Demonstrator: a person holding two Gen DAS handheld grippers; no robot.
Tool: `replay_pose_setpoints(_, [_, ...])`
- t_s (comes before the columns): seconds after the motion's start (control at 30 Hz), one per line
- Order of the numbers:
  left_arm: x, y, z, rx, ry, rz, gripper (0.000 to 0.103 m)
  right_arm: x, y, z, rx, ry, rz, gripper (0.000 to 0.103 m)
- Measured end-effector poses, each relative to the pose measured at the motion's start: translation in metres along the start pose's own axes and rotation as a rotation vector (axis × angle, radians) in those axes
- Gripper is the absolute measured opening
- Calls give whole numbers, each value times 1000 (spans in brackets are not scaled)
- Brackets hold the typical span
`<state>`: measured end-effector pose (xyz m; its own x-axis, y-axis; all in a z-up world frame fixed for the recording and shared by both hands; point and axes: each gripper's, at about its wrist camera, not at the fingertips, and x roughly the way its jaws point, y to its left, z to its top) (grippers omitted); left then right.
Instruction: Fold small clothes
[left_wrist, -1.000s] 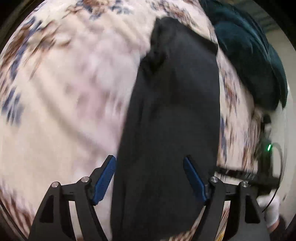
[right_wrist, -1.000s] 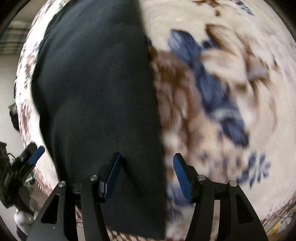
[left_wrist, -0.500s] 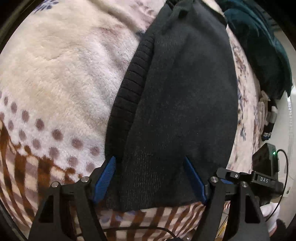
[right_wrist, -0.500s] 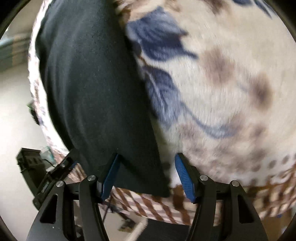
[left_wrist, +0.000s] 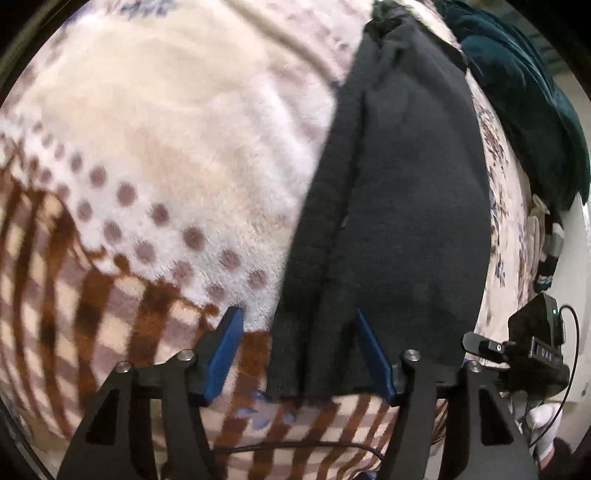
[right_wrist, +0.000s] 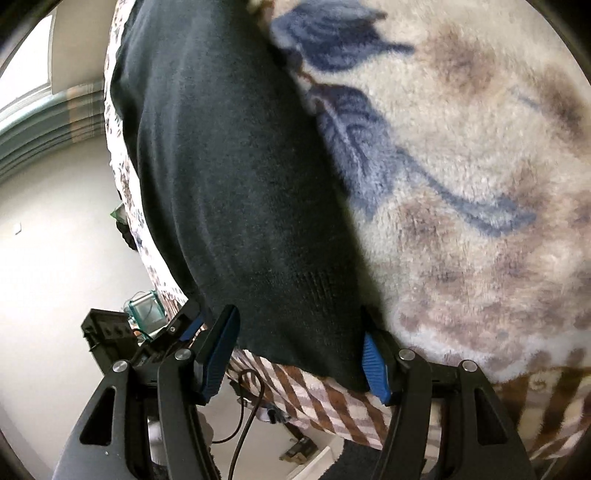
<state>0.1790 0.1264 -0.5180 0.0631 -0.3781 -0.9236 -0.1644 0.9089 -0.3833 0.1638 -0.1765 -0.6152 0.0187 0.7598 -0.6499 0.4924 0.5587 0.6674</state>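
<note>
A black knit garment (left_wrist: 399, 206) lies folded lengthwise in a long strip on a fleece blanket (left_wrist: 177, 155). Its ribbed edge runs down the left side. My left gripper (left_wrist: 299, 354) is open, its blue pads straddling the near left corner of the garment. In the right wrist view the same garment (right_wrist: 236, 184) fills the left half. My right gripper (right_wrist: 299, 354) is open, with the garment's near right corner between its pads. Neither gripper is closed on the cloth.
The blanket (right_wrist: 461, 155) has blue leaves, brown dots and a brown checked border near its front edge. A dark teal fabric pile (left_wrist: 524, 92) lies at the far right. The other gripper's body (left_wrist: 532, 343) shows at right. Pale floor (right_wrist: 62, 236) lies beyond the bed edge.
Both grippers have drawn back along the garment to its near end at the blanket's checked border. Both stayed open.
</note>
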Motion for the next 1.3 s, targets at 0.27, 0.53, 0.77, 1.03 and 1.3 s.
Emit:
replay_pose_setpoints(0.27, [7, -40, 5, 105, -57, -8, 11, 3, -1, 8, 25, -9, 40, 53])
replay_pose_setpoints(0.53, [-25, -48, 7, 111, -81, -55, 9, -9, 22, -4, -16, -73, 1, 13])
replay_pose_setpoints(0.77, [-91, -61, 38, 114, -141, -167, 9, -63, 83, 1, -60, -159, 69, 13])
replay_pose_setpoints(1.03, [-125, -117, 157, 138, -230, -332, 9, -142, 174, 65, -125, -325, 85, 13])
replay_pose_setpoints(1.3, [-91, -165, 310, 158, -260, -328, 9, -173, 262, 209, -184, -479, 83, 13])
